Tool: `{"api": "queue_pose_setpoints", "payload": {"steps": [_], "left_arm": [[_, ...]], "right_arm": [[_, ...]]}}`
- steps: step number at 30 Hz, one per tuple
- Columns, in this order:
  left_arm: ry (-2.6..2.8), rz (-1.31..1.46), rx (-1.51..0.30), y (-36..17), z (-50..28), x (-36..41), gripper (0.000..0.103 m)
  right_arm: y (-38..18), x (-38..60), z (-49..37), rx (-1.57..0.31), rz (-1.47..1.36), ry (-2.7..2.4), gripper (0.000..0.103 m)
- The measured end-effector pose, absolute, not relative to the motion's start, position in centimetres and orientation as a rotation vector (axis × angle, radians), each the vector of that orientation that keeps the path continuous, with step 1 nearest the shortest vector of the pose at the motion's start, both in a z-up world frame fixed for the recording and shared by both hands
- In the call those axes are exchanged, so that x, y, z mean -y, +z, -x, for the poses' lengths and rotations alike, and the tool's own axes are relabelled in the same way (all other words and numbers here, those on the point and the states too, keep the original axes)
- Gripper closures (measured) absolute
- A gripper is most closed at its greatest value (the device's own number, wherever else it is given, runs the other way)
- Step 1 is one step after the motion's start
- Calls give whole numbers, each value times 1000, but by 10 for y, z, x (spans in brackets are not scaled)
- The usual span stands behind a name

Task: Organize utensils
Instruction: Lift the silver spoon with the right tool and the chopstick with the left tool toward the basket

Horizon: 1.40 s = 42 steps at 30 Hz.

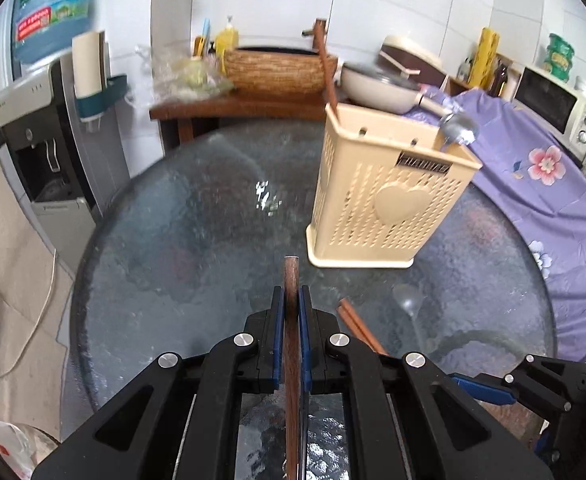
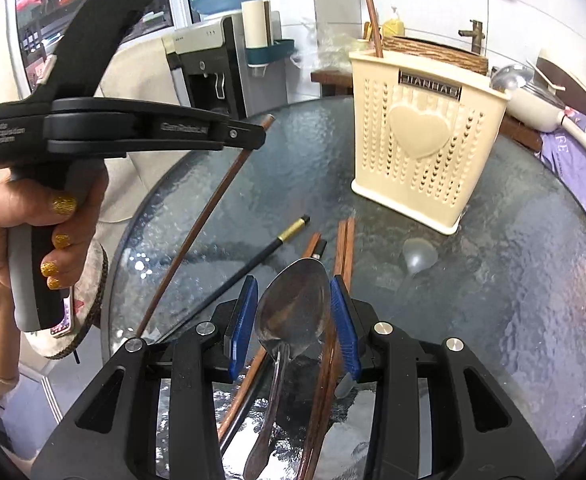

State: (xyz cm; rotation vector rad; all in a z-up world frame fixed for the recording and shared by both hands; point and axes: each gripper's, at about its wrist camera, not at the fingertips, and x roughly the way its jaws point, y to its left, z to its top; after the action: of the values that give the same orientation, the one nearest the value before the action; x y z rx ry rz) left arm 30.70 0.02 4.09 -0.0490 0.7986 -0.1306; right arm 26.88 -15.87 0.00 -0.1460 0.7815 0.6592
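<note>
Left claw (image 1: pixel 292 300) clamped on brown chopstick (image 1: pixel 291 280), lifted off glass worktop (image 1: pixel 173 248). Right claw (image 2: pixel 293 312) grips steel spoon (image 2: pixel 293 312) by bowl. Cream holder (image 2: pixel 425 140) upright ahead, one chopstick and one spoon already inside. More chopsticks (image 2: pixel 343 248) lie on worktop. Advice: tilt chopstick vertical, aim for holder's chopstick side, release only once tip inside rim.

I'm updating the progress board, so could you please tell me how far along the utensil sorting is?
Done: the cream holder already has one brown chopstick and a metal spoon standing in it. In hand: the left gripper is shut on a brown chopstick; the right gripper holds a steel spoon. Left: a brown pair, a black chopstick and a clear spoon on the glass table.
</note>
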Motion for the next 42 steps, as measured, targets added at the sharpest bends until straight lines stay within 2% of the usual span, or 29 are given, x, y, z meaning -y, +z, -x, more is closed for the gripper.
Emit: {"api": "queue_pose_setpoints", "payload": {"steps": [15,42], "left_arm": [[-161,38,-659,92,-271,1,96],[-215,24,-568,137,-261,15,96]], "right_arm": [[35,161,-254,-705,164,657,66],[80,164,-250,-608,205,592,66]]}}
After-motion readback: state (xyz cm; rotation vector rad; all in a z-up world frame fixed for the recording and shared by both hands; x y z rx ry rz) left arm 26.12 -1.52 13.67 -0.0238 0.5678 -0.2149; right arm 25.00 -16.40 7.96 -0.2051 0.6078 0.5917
